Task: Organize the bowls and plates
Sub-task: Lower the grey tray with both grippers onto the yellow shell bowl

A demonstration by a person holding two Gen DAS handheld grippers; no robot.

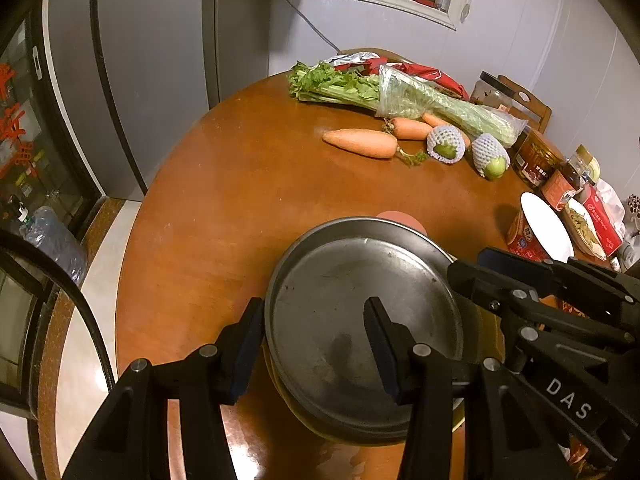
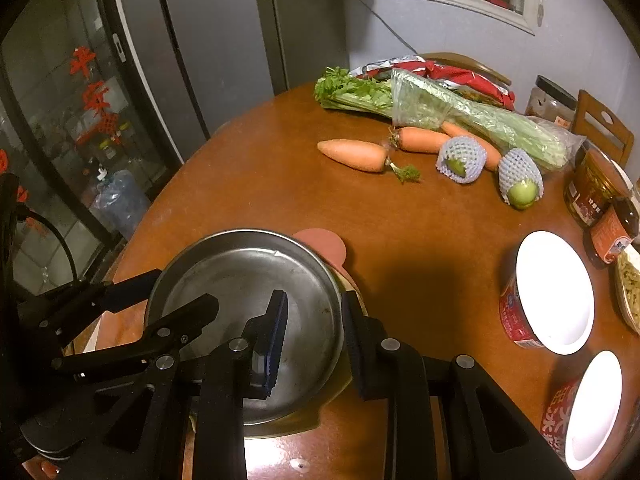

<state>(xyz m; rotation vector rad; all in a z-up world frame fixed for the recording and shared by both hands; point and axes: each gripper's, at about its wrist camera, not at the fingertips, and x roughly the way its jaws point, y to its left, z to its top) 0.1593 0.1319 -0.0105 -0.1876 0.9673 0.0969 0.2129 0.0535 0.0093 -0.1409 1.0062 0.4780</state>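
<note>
Both grippers straddle opposite rims of the steel plate (image 1: 360, 320), lower centre: left gripper (image 1: 316, 344) and right gripper (image 2: 316, 344) part-open, not clamped.

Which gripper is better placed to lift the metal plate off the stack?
Either; both straddle its rim. Left gripper spans the left edge of the metal plate, right gripper the right edge.
</note>
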